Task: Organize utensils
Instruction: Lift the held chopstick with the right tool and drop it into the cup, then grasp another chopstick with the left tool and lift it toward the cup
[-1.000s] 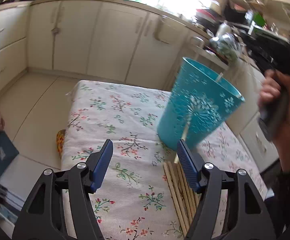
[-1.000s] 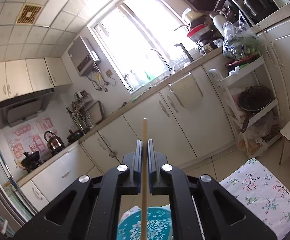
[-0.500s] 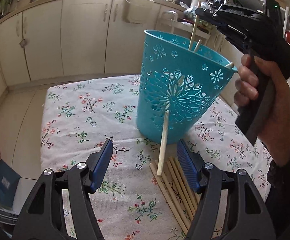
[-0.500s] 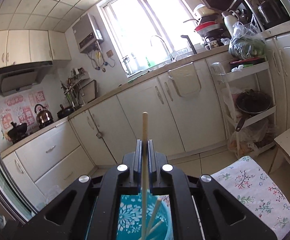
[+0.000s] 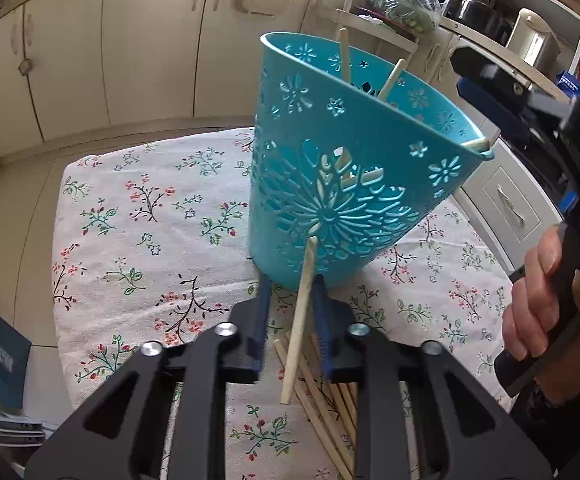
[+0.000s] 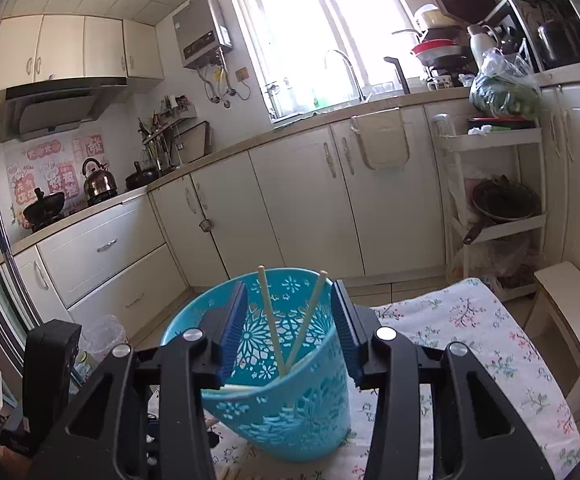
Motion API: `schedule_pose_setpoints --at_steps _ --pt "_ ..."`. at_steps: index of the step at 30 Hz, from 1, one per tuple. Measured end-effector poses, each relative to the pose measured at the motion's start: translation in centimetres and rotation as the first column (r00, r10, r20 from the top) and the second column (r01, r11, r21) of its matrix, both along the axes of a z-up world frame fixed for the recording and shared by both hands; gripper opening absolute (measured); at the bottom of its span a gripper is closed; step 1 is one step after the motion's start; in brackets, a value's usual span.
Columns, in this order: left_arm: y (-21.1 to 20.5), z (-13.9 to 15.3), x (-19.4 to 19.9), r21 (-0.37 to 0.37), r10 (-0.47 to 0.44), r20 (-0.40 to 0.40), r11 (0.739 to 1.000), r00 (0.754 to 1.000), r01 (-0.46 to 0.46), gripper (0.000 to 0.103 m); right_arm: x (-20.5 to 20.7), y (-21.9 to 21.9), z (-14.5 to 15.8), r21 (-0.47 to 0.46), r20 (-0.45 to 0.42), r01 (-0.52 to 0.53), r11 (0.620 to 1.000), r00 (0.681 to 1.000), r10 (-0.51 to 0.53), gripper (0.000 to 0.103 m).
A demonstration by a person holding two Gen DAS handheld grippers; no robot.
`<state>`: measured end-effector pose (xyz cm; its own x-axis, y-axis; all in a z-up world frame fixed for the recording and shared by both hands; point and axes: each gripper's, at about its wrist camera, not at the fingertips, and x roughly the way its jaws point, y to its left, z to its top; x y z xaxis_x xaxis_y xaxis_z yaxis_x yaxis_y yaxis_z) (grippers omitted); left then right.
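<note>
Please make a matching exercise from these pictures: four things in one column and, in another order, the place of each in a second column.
Things:
1. turquoise basket
2. single chopstick
3. chopstick bundle
4. kettle

Places:
a. lies flat on the floral cloth
b. sits on the stove
c. stands on the cloth, with chopsticks inside
d. leans up against the basket's wall

Pairs: 1-c, 2-d, 3-a, 4-b

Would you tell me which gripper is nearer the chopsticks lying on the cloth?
Left. The left gripper sits just above the loose chopsticks, jaws narrowed around one. The right gripper is up over the basket rim.
</note>
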<state>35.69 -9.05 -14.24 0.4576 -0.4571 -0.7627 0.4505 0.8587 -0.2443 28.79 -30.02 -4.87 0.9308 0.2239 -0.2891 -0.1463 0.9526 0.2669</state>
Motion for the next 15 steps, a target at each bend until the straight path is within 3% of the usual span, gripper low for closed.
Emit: schedule_pose_setpoints --at_steps 6,15 --pt "-0.5 0.8 -0.8 0.014 -0.036 0.021 0.999 0.999 0.036 0.005 -0.5 -0.4 -0.9 0.025 -0.03 0.002 1.0 1.0 -0.002 0.043" --pt "0.1 0.8 -0.9 -0.002 -0.026 0.034 1.0 0.999 0.026 0.005 0.2 0.3 -1.8 0.015 -0.066 0.004 1.0 0.998 -0.003 0.044"
